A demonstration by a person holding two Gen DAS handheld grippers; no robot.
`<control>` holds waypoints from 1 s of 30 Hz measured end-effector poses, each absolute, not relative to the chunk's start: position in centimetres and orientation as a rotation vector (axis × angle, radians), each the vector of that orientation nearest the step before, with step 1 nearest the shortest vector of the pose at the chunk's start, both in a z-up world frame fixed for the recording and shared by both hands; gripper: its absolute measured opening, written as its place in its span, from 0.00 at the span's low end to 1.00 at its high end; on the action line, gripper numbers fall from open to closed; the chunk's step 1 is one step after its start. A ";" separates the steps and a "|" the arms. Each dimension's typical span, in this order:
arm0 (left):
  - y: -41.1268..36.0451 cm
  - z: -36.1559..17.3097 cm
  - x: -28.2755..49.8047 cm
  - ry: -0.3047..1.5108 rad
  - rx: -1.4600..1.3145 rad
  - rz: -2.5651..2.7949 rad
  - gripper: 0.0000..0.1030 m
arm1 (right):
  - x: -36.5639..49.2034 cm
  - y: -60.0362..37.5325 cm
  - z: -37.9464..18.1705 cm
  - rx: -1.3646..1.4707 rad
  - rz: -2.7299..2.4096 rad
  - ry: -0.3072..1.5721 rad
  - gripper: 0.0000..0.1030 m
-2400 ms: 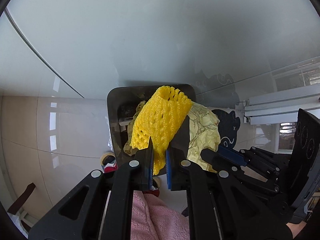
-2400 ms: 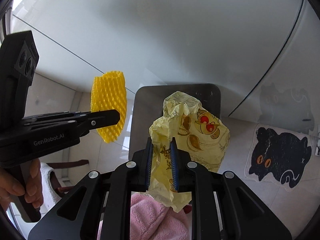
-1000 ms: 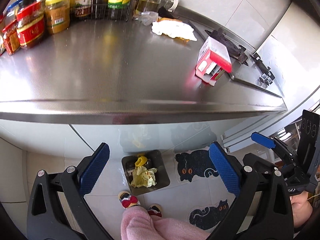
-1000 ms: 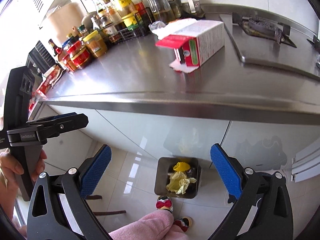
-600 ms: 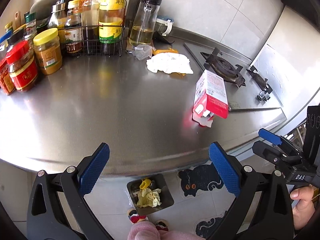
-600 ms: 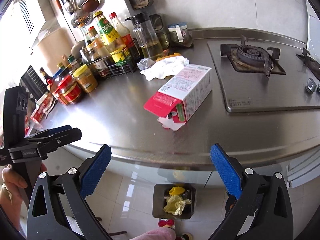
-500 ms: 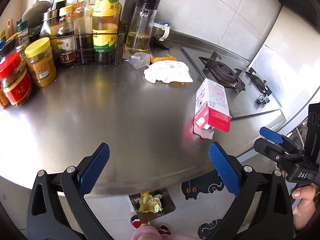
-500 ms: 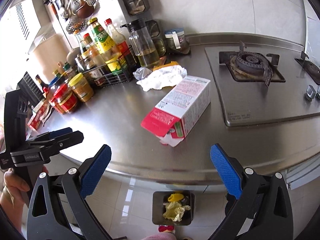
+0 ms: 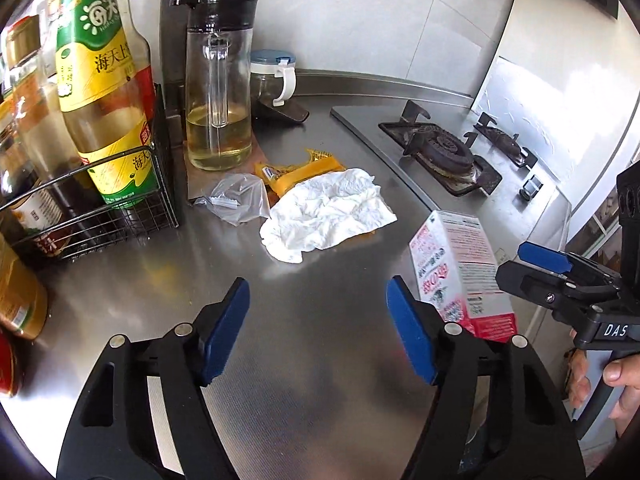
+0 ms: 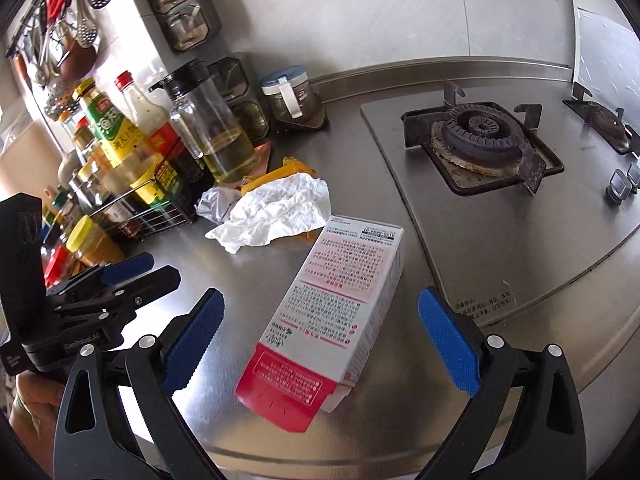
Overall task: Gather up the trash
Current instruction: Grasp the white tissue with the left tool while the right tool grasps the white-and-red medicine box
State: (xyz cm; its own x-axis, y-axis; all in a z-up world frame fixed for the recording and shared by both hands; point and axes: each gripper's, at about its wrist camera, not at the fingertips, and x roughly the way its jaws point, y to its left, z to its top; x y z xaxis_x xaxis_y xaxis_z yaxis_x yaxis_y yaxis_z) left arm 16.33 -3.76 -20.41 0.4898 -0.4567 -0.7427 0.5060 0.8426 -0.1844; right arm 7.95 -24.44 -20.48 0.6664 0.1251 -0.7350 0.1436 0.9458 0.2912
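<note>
So the whole scene sits on a stainless steel counter [image 9: 320,360], with the gas hob [image 10: 480,148] sunk into it on the right. Over on the left is a wire rack [image 9: 132,208] stuffed with sauce bottles, and a glass oil dispenser [image 9: 218,80] standing just beside it, half full of yellowish oil.

Trash-wise, the biggest bit is the red and white carton [image 10: 336,304], lying on its side near the front edge of the counter with its red end flap open toward the camera. Behind it is a crumpled white tissue [image 9: 324,212], partly covering an orange wrapper [image 9: 300,168], and a scrunched clear plastic bag [image 9: 240,198] touches the tissue's left side, right by the rack.

The right gripper [image 10: 320,336] is over the carton with its blue pads spread wide, one on each side of the box, not touching it. The left gripper [image 9: 318,326] hangs over bare counter in front of the tissue, jaws apart with nothing between them (they've just been closing in a bit, but there's a clear gap)
</note>
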 end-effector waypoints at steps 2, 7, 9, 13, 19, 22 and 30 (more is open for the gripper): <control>-3.9 -21.0 17.6 0.895 0.062 -0.601 0.62 | 8.7 -24.4 -20.9 0.349 -0.020 0.860 0.91; -4.9 -21.8 19.8 0.905 0.068 -0.649 0.59 | 9.7 -23.6 -22.1 0.302 -0.046 0.911 0.91; -5.4 -22.2 20.6 0.911 0.067 -0.664 0.59 | 9.9 -23.5 -22.6 0.296 -0.055 0.935 0.91; -6.3 -23.3 22.3 0.940 0.070 -0.673 0.59 | 10.2 -23.4 -23.7 0.294 -0.060 0.988 0.91; -7.0 -25.0 23.5 0.988 0.063 -0.695 0.44 | 10.3 -23.7 -25.0 0.310 -0.046 1.029 0.80; -7.3 -25.6 23.4 1.013 0.064 -0.708 0.14 | 10.3 -23.3 -24.9 0.286 -0.035 1.027 0.73; -7.3 -25.5 21.9 0.991 0.053 -0.708 0.02 | 9.1 -23.7 -24.2 0.289 -0.026 0.991 0.60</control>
State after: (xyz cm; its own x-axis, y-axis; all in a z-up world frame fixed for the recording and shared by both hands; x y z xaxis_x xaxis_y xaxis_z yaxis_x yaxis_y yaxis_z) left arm 21.93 -7.32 -25.51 0.3458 -0.5221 -0.7796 0.5686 0.7776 -0.2685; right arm 9.15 -23.72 -24.24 0.5504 0.1098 -0.8277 0.1526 0.9614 0.2290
